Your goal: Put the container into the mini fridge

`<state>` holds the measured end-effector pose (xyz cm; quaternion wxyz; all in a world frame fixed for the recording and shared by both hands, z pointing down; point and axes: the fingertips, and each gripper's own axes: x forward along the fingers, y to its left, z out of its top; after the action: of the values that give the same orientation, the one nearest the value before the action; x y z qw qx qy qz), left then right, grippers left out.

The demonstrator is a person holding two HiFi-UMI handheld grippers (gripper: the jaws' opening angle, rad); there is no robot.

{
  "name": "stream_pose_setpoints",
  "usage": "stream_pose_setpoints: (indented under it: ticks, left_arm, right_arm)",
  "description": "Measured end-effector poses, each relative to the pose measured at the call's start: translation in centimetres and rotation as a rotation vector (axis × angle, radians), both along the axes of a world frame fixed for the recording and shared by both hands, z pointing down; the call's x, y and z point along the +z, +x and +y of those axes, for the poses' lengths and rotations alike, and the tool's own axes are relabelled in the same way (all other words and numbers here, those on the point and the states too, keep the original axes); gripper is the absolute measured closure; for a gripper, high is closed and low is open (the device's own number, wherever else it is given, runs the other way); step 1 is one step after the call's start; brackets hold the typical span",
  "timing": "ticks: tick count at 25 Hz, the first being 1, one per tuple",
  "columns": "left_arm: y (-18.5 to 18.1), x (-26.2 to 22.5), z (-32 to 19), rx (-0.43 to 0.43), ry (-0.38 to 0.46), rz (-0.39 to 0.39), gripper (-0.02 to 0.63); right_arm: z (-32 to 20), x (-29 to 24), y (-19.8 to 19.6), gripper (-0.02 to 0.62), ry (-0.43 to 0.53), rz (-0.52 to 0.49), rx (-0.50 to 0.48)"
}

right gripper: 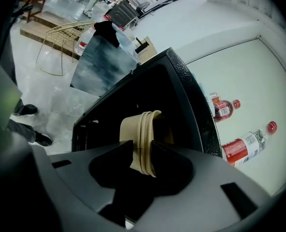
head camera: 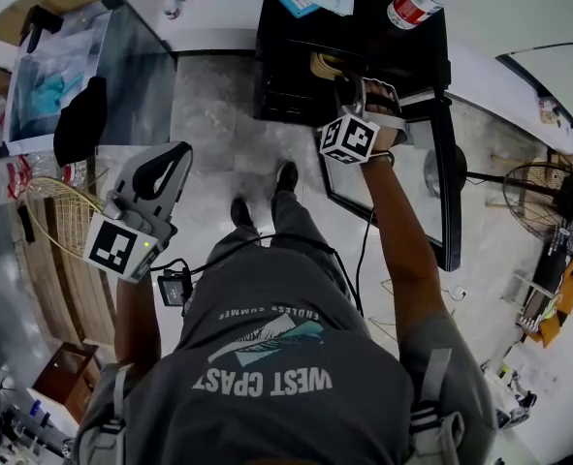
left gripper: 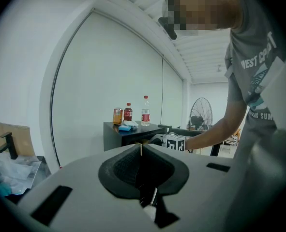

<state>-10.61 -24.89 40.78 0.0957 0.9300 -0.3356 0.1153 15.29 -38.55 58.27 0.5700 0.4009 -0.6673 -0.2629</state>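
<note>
Grey marbled floor [head camera: 208, 114] carried a black fridge [head camera: 364, 27], its door [head camera: 449, 182] open. The beige container [right gripper: 130, 128] sat inside at the front edge, its rim between the right gripper's [right gripper: 141, 143] spread jaws. Only the left gripper view showed the left gripper [left gripper: 141, 148] pressed together, and three bottles [left gripper: 128, 112] on the fridge top.

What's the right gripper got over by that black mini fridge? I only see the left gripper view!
Observer: The right gripper view shows a beige round plastic container, its rim between the parted jaws of the right gripper.
Operator: Is it in the fridge yet?
Observer: It looks so: the dark inside of the black mini fridge is all round it there.
Operator: And where's my gripper?
Observer: The head view shows the left gripper at the person's left side, over the grey floor, well apart from the fridge.
</note>
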Motion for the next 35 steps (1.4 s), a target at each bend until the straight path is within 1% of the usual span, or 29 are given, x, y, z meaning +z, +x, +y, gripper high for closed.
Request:
stream_pose_setpoints:
  ticks: [3,9,16,22,26,29,32,35]
  left_arm:
    - [0.0,0.1,-0.1,0.0,-0.003,-0.003,0.58]
    - [0.0,0.2,-0.3,-0.002,-0.011,-0.008,0.58]
    - [-0.3,0.5,-0.4,-0.002,-0.017,-0.02,0.58]
    - [-0.7,0.0,-0.3,0.006,-0.004,-0.022,0.58]
    - [-0.7,-0.5,-0.3,0.026,0.044,-0.016,0.58]
    - [-0.4,-0.8,-0.1,0.041,0.045,-0.025,0.58]
    - [-0.2,-1.5,0.3,0.048,0.056,-0.016,0.58]
    - [-0.4,-2.0,0.6,0.051,0.059,-0.015,0.58]
  right_arm:
    - [-0.8,-0.2,0.1,0.468,0.046,0.0,0.009]
    - [-2.6,0.2,0.9,0.471,0.102,-0.011,0.044]
    - [-4.1,1.2,1.2,0.472,0.131,-0.019,0.068]
    - [-3.2,0.2,0.6,0.471,0.157,-0.06,0.076]
    - [-2.3,-0.4,0.5,0.476,0.156,-0.085,0.079]
    - [-2.5,-0.7,0.5,0.479,0.149,-0.102,0.09]
    - [-1.9,-1.3,0.1,0.489,0.137,-0.13,0.101]
    - [-0.4,-2.3,-0.8,0.493,0.118,-0.19,0.108]
